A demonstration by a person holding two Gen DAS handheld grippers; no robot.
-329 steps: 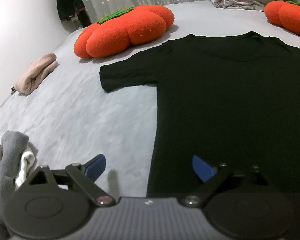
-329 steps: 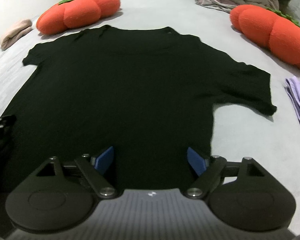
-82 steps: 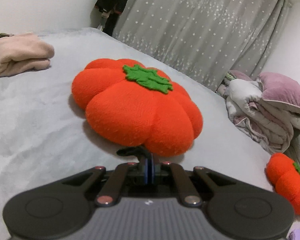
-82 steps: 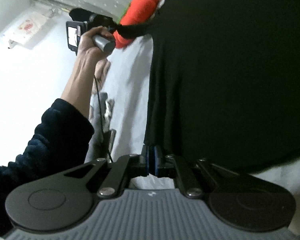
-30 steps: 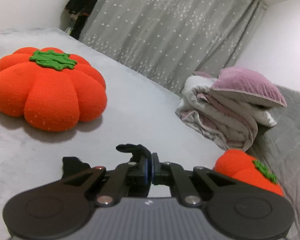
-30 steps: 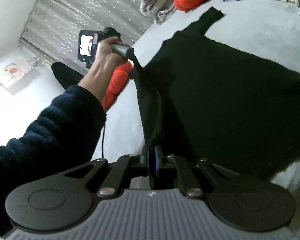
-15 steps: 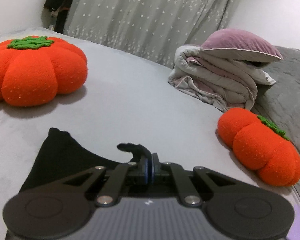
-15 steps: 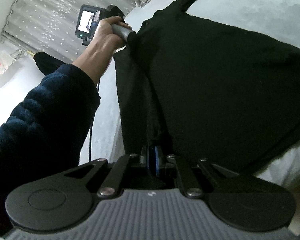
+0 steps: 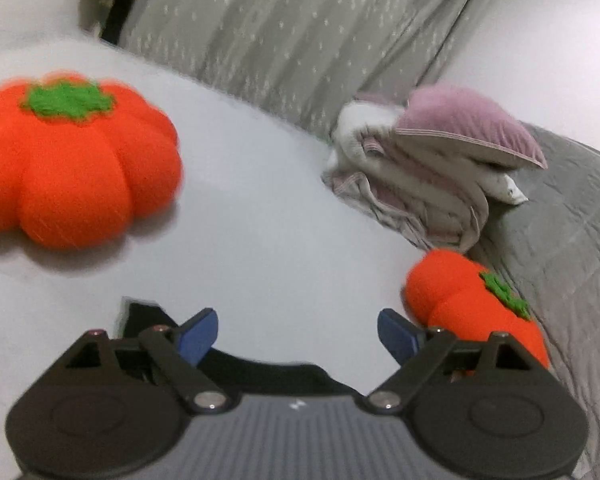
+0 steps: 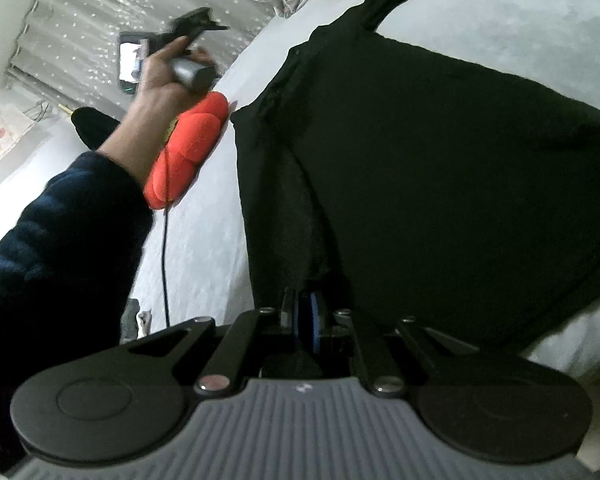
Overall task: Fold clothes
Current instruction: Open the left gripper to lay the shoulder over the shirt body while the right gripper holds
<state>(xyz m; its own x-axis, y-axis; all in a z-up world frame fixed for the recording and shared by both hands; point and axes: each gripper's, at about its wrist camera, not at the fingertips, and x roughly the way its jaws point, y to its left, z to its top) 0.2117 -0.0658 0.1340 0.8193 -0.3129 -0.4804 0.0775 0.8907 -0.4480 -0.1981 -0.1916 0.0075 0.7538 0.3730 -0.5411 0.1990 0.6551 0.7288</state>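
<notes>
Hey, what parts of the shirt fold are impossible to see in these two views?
- Left wrist view: most of the shirt is hidden beneath the left gripper; the picture is motion-blurred.
- Right wrist view: the hem the right gripper is shut on is hidden between its fingers.
- The shirt's right side runs off the frame edge.

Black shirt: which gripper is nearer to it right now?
Right. The right gripper is shut on the shirt at its near edge. The left gripper is open, just above the collar end, holding nothing.
</notes>
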